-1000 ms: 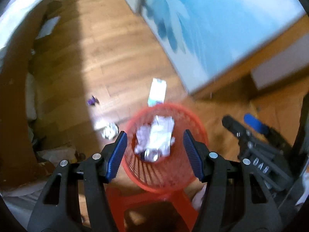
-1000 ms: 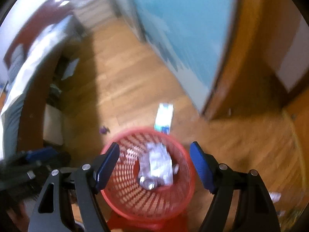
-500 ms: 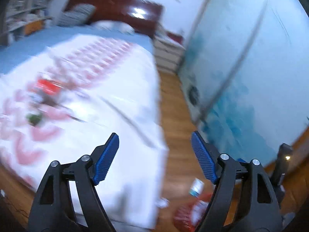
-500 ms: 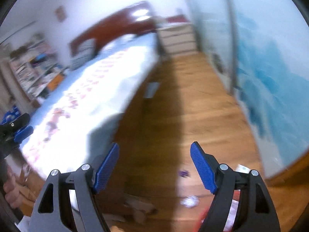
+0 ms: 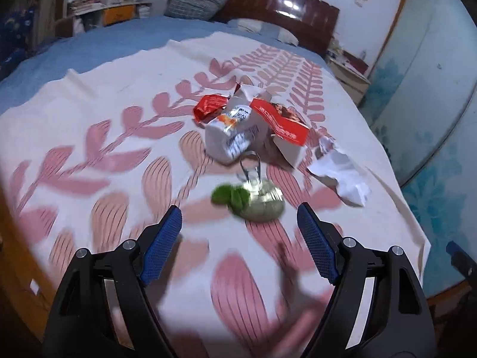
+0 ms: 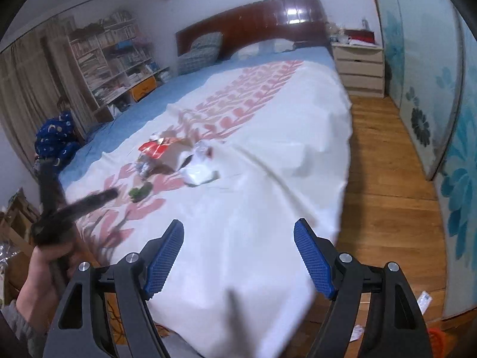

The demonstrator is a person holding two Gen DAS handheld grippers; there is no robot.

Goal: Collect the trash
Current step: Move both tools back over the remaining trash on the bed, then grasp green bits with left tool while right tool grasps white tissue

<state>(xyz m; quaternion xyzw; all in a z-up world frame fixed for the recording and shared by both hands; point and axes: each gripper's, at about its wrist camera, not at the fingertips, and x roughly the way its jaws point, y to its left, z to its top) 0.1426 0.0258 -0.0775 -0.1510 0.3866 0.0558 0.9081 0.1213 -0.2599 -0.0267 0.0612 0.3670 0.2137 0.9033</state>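
Before me a wide bed [image 6: 268, 155] with dark glossy wooden headboard [image 6: 253, 21]; crowded bookshelf [image 6: 110, 59] left; honey-brown plank floor [image 6: 384, 179] right.

Right gripper [image 6: 238, 256], jaws wide apart and empty, above a bed [image 6: 268, 149] whose white leaf-print sheet [image 6: 268, 208] bears a trash pile [image 6: 176, 158], with the blurred left gripper [image 6: 74, 208] in a hand [image 6: 44, 271] at left, wood floor [image 6: 387, 179] and nightstand [image 6: 359, 70] at right.
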